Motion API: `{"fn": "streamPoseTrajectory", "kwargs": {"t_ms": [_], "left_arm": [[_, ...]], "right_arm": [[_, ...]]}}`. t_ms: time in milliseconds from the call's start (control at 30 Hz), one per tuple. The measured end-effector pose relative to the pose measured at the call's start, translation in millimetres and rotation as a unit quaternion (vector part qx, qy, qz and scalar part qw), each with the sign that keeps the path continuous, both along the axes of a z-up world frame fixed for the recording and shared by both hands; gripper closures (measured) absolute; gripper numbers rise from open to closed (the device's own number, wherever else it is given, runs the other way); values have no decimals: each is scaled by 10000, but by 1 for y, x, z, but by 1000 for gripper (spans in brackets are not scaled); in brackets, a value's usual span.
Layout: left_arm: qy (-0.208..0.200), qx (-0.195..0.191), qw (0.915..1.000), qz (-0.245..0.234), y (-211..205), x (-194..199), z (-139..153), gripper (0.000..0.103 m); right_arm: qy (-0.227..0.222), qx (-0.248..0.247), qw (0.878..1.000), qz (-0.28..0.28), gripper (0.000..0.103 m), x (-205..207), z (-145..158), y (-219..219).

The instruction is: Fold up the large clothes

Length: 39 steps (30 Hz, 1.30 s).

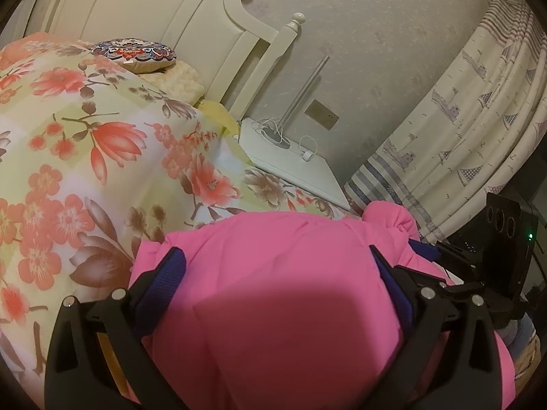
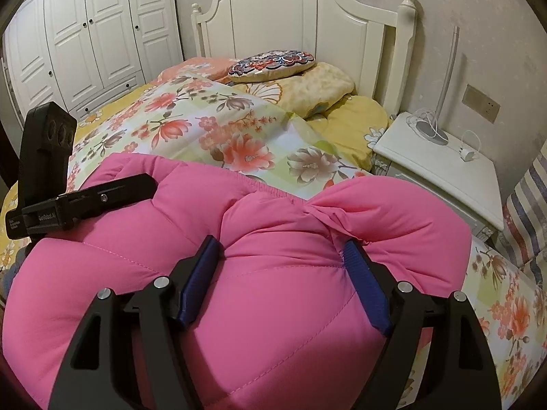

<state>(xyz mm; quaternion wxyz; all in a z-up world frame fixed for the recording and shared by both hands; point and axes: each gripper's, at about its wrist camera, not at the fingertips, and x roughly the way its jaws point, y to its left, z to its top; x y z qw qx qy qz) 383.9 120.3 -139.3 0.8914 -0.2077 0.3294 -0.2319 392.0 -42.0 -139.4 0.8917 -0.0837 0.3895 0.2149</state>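
Pink padded jacket [image 2: 273,273] is lying bunched on the bed, on top of the floral quilt [image 2: 212,130], near the foot end, and both grippers are working on it at the same moment. In the right wrist view the right gripper [image 2: 283,283] is standing with its jaws wide, and a thick fold of the padding is bulging up between the two blue pads [image 2: 198,283]; both pads are pressing into the fabric, so I judge it is gripping this thick fold. In the left wrist view the left gripper [image 1: 280,283] is doing the same: pink fabric is filling the whole gap and the blue pads [image 1: 160,283] are sinking into it on both sides.

The important relation is this: the bundle is running crosswise, from the left gripper to the right one, and the two grippers are sitting side by side on its near edge, each one pointing toward the headboard [image 2: 307,17]. The free part of the jacket is lying ahead of the fingers, so the coming fold is probably going forward, away from the person. Neither hand is clearly nearer. The nightstand [image 2: 444,177] is standing beside the bed, apart from the jacket.
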Motion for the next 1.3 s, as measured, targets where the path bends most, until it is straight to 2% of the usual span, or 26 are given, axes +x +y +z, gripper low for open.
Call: {"fn": "streamPoseTrajectory", "kwargs": {"t_ms": [400,433,467,567,600,633,667,733,767,833,867,900,967,1000,1033,1100,1133,1167,1233,1300], "left_arm": [[52,57,10000,-10,-1,2,-2,2],[110,226,9997,-42,-5,3,2,2],[154,677,9976,-80,-11,5,11,2],[-29,1847,9827,152,-24,-3,44,2],[-216,2298,9721,409,-28,-11,64,2],[-398,2576,9632,654,-30,-21,83,2],[-588,2651,9592,792,-30,-35,107,2],[-669,2583,9618,609,-35,-55,132,2],[-716,2852,9540,590,-46,-71,140,2],[-632,3224,9431,510,-61,-90,137,2],[-655,3537,9320,445,-71,-103,129,2],[-726,3710,9250,391,-77,-111,121,2],[-642,3886,9189,219,-85,-119,99,2],[-423,3966,9168,168,-88,-118,79,2],[-363,3938,9183,189,-87,-120,62,2],[-445,3467,9365,288,-75,-123,42,2],[-282,3159,9481,247,-66,-121,35,2],[-194,2990,9538,228,-61,-120,31,2],[-178,2803,9594,277,-54,-121,25,2],[-177,2763,9605,300,-54,-123,22,2]], "right_arm": [[-64,128,9999,-91,23,-1,-7,-4],[-73,91,9999,-101,23,-2,-7,-4],[-85,36,9999,-110,23,-3,-7,-3],[-147,-213,9996,-116,23,-6,-7,2],[-158,-297,9993,-136,23,-7,-7,3],[-162,-344,9992,-141,23,-7,-8,4],[-160,-366,9991,-133,23,-7,-8,4],[-161,-368,9992,-92,23,-7,-9,3],[-168,-356,9992,-81,23,-8,-9,3],[-194,-344,9991,-149,23,-8,-9,1],[-211,-371,9990,-153,23,-9,-9,2],[-214,-384,9989,-159,23,-9,-9,2],[-218,-398,9988,-166,23,-10,-8,2],[-222,-403,9988,-167,23,-10,-8,2],[-248,-414,9987,-175,24,-11,-7,2],[-303,-485,9982,-201,24,-13,-3,1],[-314,-518,9979,-220,24,-16,1,-1],[-296,-536,9978,-252,23,-20,7,-2],[-232,-503,9978,-373,21,-31,21,-5],[-321,-81,9984,-451,21,-59,44,-16]]}}
